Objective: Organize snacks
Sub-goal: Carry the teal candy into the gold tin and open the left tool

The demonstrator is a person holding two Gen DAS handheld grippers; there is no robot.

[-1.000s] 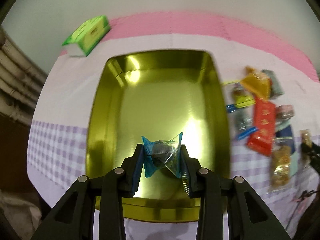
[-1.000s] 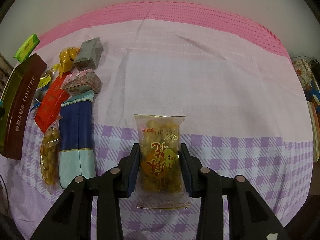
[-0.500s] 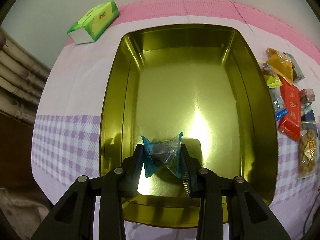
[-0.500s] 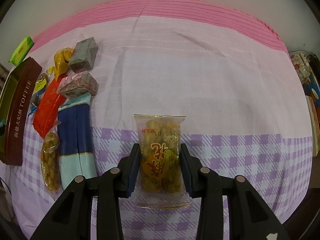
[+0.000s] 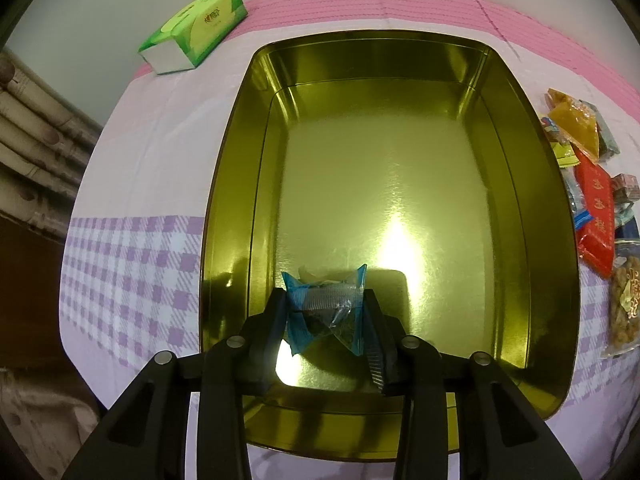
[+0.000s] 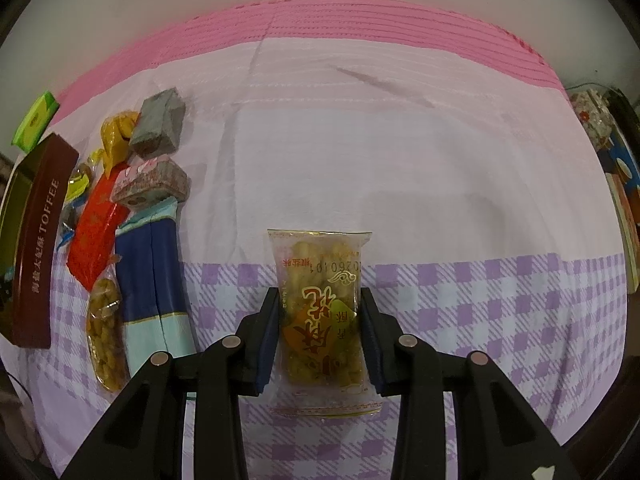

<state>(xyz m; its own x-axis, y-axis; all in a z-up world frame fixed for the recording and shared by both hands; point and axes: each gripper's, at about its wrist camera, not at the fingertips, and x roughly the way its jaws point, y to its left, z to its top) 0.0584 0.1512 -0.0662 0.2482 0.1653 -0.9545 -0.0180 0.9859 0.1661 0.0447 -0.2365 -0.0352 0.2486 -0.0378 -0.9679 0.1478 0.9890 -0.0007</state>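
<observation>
L tongs (image 5: 325,317) over the near end of the gold tin (image 5: 532,240), jaws opening w/ blue candy wrapper (image 5: 326,314) between them, pads touching its sides. R tongs (image 6: 318,330) clamped on clear peanut pack (image 6: 320,312) above the checked cloth (image 6: 480,300). Other snacks (image 6: 132,220) lie far L of R tongs, beside the tin's brown outer wall (image 6: 38,248). Green tissue pack (image 5: 194,28) far ahead-L of L tongs.

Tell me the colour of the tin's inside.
Shiny gold with a yellow-green cast; the tin shows best in the left wrist view.
</observation>
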